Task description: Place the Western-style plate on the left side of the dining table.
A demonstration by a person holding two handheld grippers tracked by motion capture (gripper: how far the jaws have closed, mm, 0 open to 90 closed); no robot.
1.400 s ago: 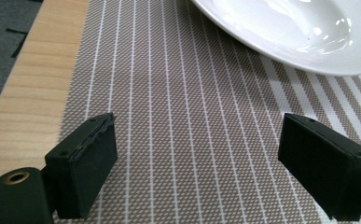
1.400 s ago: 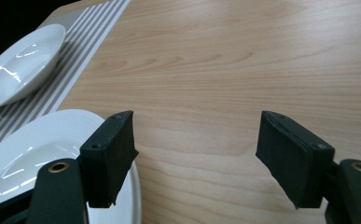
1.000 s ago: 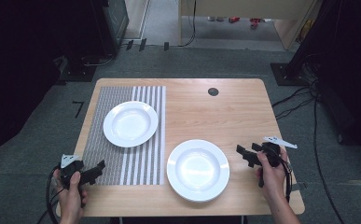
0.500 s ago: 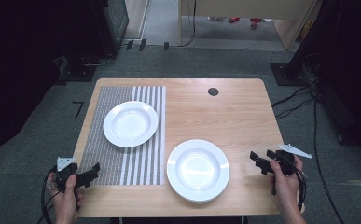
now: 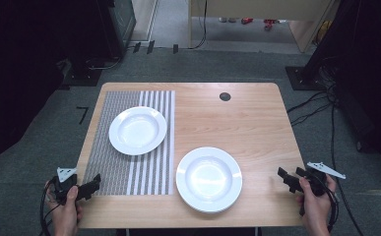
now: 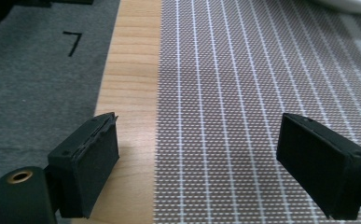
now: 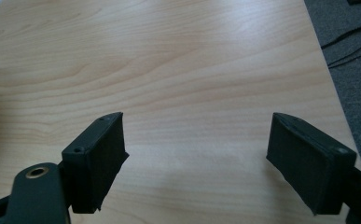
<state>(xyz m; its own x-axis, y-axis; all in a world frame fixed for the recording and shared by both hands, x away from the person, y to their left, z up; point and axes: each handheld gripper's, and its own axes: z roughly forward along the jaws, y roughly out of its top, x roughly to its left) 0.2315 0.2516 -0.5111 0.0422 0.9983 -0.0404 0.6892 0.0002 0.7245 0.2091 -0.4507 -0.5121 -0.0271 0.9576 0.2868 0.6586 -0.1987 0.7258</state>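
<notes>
Plate first: from the high view this white one sits on bare wood at the near middle of the worktop, nearest my right gripper yet apart from it, nothing touching its rim. That right gripper hangs at the worktop's near right edge, in my right hand, pointing in toward the plate. A second plate, white too, rests farther back on the striped placemat covering the left part of the worktop. My left gripper sits at the near left corner, in my left hand, its tip just over the mat's near edge. A small dark round hole marks the far side of the wood. Over to the left gripper view: my left gripper has its jaws spread wide, nothing between them, the woven placemat below, a strip of bare wood beside it and grey floor with a black mark beyond the edge. Now the right gripper view: my right gripper is spread wide as well, holding nothing, with plain worktop beneath and the right edge dropping to grey floor with cables.
</notes>
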